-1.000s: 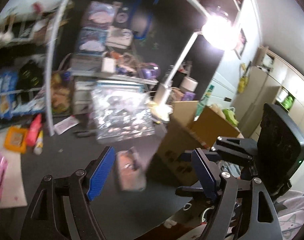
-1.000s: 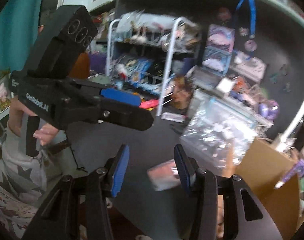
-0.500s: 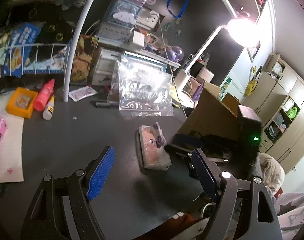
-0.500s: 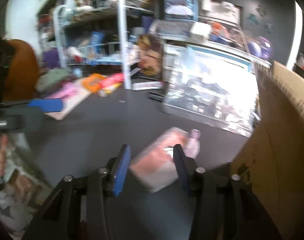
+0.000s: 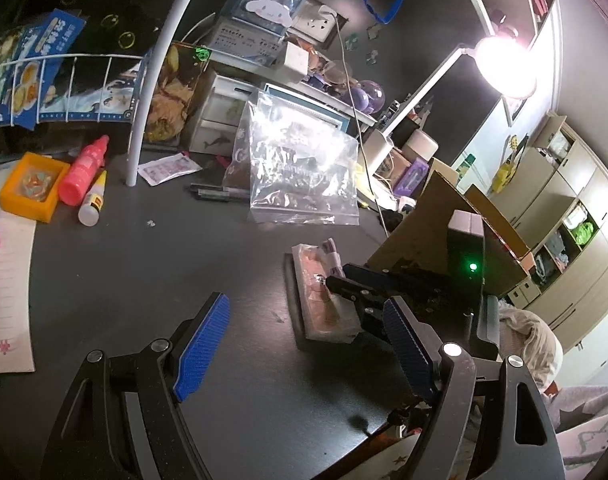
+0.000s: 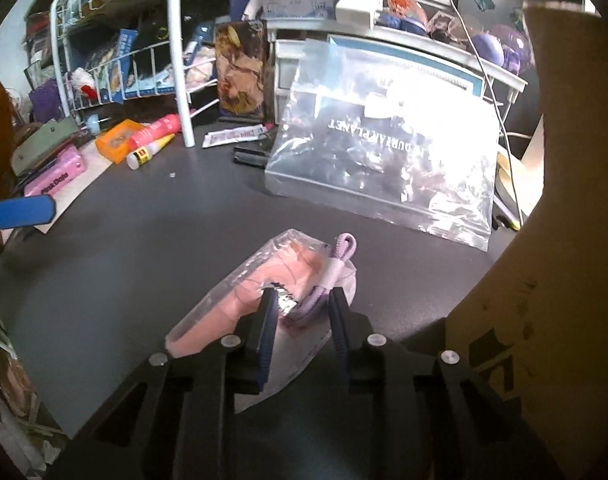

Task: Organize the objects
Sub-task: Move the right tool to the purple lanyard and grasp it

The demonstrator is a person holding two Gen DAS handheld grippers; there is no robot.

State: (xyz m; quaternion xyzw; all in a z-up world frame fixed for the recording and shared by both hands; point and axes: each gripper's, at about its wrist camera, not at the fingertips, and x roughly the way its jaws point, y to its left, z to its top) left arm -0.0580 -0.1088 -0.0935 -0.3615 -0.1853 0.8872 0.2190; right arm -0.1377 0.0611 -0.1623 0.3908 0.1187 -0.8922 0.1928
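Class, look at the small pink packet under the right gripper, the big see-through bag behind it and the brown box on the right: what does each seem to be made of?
Pink packet: thin clear plastic film, glossy and crinkled, over something pink.
See-through bag: clear plastic with glare and creases.
Brown box: matte cardboard, probably corrugated.

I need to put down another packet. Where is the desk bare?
Bare dark desk lies between the pink packet, the glue bottles and the left tool. The strip under the wire rack and around the zip bag is crowded.
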